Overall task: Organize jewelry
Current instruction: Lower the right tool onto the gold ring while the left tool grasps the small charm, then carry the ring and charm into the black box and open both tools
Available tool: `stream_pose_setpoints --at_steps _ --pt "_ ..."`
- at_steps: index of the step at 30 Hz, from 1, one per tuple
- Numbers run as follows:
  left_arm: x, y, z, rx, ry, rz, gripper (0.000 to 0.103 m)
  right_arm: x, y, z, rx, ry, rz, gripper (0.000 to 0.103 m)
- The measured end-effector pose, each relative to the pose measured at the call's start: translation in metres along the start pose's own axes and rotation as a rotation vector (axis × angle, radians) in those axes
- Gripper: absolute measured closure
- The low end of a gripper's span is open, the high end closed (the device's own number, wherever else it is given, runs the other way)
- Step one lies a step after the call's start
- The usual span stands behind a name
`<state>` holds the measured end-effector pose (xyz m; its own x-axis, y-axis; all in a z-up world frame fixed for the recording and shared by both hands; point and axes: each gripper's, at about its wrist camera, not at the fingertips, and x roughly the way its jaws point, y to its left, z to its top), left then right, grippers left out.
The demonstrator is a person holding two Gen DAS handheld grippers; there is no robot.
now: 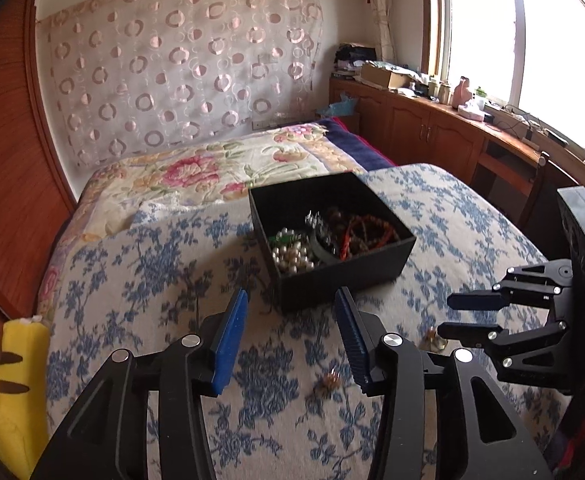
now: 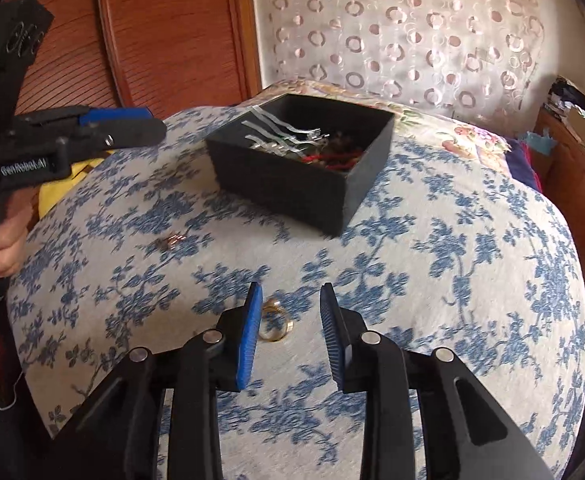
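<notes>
A black box [image 1: 348, 280] [image 2: 292, 192] holding pearls, red and brown bead strings and silver pieces stands on the blue-flowered bedspread. A small reddish-gold earring [image 1: 330, 380] [image 2: 174, 241] lies on the cloth just below and between my left gripper's fingers. A gold ring [image 2: 275, 326] [image 1: 432, 340] lies right in front of my right gripper, near its left finger. My left gripper [image 1: 292, 304] [image 2: 154, 126] is open and empty. My right gripper [image 2: 291, 296] [image 1: 448, 316] is open and empty above the ring.
A yellow plush toy [image 1: 10, 392] lies at the bed's left edge. A floral quilt [image 1: 196, 176] covers the far part of the bed. Wooden cabinets [image 1: 432, 136] with clutter run under the window at right. A wooden panel [image 2: 172, 28] stands behind.
</notes>
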<state>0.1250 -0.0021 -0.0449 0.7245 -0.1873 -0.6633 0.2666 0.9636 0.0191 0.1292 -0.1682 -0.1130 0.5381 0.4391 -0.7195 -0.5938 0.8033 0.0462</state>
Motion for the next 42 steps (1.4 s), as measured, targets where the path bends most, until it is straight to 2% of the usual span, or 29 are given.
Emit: stream_pose_setpoints --at_steps 3,11,12,14,22,33,42 --pt "0.006 0.002 -0.016 -0.013 0.031 -0.003 0.059 0.006 0.008 -0.002 -0.024 0.033 0.021 0.071" --pt "0.023 -0.004 -0.048 -0.04 0.107 -0.029 0.059 0.013 0.014 -0.007 -0.055 0.065 -0.005 0.072" --pt "0.024 -0.005 -0.049 -0.036 0.112 -0.03 0.059 0.013 0.014 -0.007 -0.058 0.065 -0.01 0.073" --pt "0.026 -0.009 -0.051 -0.027 0.122 -0.038 0.059 0.013 0.015 -0.007 -0.067 0.066 -0.03 0.081" --pt "0.034 -0.021 -0.047 0.012 0.14 -0.063 0.059 0.008 0.008 -0.005 -0.045 0.053 -0.021 0.081" --pt "0.045 -0.029 -0.048 0.039 0.165 -0.062 0.089 0.002 0.001 -0.006 -0.024 0.045 -0.019 0.081" --pt "0.036 -0.023 -0.043 0.017 0.129 -0.059 0.089 -0.002 0.004 0.0 -0.029 0.025 -0.021 0.081"
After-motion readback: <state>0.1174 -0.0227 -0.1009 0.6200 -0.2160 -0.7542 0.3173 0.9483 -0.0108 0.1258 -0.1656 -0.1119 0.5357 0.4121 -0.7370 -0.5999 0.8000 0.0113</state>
